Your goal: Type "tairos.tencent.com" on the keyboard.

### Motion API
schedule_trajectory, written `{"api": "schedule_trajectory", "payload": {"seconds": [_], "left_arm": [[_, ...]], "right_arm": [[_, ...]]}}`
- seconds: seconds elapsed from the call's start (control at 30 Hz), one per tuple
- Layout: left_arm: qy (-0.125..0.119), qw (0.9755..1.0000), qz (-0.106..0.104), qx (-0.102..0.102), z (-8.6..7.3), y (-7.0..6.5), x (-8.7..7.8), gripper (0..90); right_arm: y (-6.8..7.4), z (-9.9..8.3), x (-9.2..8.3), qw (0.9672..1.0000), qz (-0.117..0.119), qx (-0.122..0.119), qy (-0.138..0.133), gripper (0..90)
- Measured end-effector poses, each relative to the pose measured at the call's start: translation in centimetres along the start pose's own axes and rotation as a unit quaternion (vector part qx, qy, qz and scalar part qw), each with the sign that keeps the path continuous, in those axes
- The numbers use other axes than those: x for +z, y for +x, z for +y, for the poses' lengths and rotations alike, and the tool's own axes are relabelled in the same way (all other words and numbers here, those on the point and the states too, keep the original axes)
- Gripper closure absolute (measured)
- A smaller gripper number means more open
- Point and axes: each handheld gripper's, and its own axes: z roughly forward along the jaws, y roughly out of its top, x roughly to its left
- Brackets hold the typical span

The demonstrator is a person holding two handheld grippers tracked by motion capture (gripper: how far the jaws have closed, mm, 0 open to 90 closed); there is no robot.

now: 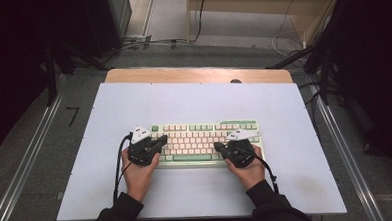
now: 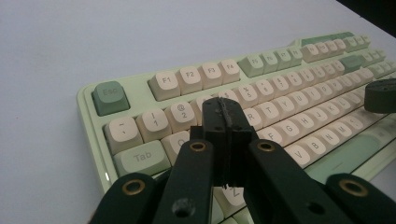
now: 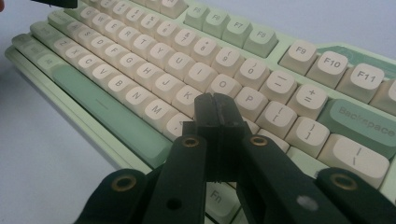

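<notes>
**Closed jaws over the keyboard**

We hold both grippers low in the frame. The left gripper (image 1: 161, 140) has its jaws pressed together over the keyboard (image 1: 200, 135) near W; the right gripper (image 1: 219, 146) likewise near L. Keyboard lies mid-frame on the white surface (image 1: 193, 98).
</notes>
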Motion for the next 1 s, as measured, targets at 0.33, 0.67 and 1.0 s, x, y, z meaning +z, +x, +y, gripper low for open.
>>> {"api": "schedule_trajectory", "payload": {"seconds": [0.33, 0.67, 1.0], "left_arm": [[0.0, 1.0, -0.001, 0.0, 0.0, 0.0, 0.0, 90.0], [0.001, 1.0, -0.002, 0.002, 0.0, -0.1, 0.1, 90.0], [0.001, 1.0, -0.004, 0.001, -0.1, -0.2, 0.2, 90.0]], "right_arm": [[0.3, -0.3, 0.4, 0.9999, -0.002, -0.011, 0.011, 88.3], [0.1, 0.4, -0.5, 0.9999, 0.001, 0.0, -0.015, 88.3], [-0.5, 0.4, -0.4, 0.9997, -0.012, 0.007, -0.019, 88.3]]}}
